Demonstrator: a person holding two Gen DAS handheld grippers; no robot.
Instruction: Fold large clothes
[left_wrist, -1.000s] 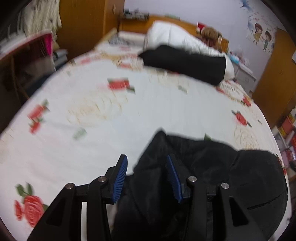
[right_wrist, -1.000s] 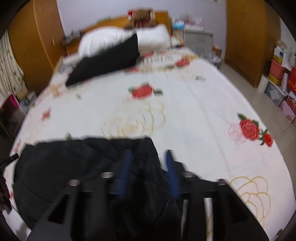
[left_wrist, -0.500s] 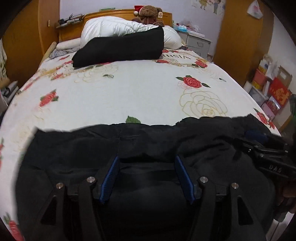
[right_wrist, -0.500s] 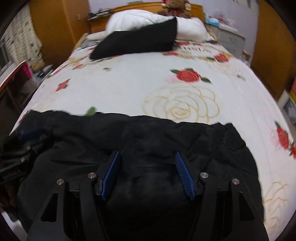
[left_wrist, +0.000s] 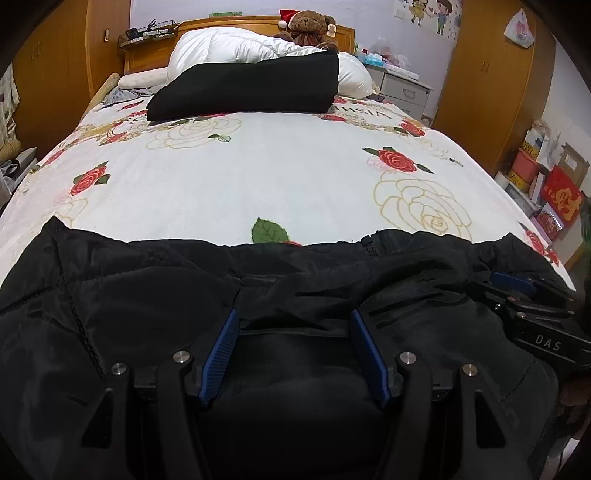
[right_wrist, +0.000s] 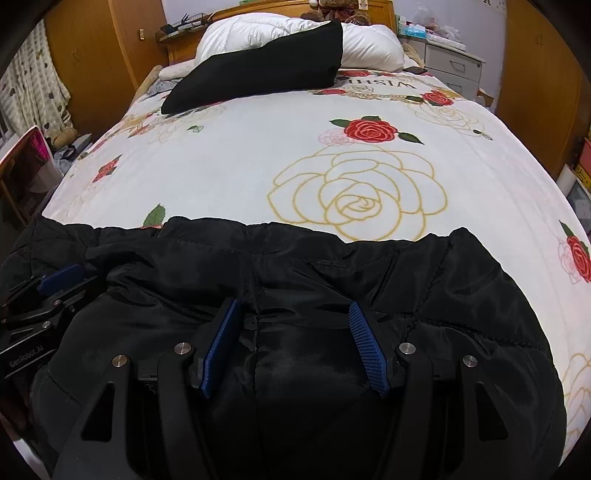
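A large black padded jacket (left_wrist: 147, 302) lies bunched across the near end of the bed; it also fills the bottom of the right wrist view (right_wrist: 424, 280). My left gripper (left_wrist: 293, 317) is open, its blue pads resting over the jacket's folds with fabric between them. My right gripper (right_wrist: 293, 310) is open too, over the jacket's middle seam. Each gripper shows at the edge of the other's view: the right one (left_wrist: 517, 284) and the left one (right_wrist: 59, 277), both lying on the jacket.
The white rose-print bedspread (left_wrist: 277, 173) stretches ahead. A folded black garment (left_wrist: 251, 88) leans on a white duvet (left_wrist: 229, 46) by the headboard, with a teddy bear (left_wrist: 310, 24). Wardrobes stand on both sides; boxes (left_wrist: 546, 181) sit on the floor at right.
Both grippers swung from facing sideways to facing straight up the bed, with the jacket now spread wide beneath them. The jaws stand a little wider than one second ago.
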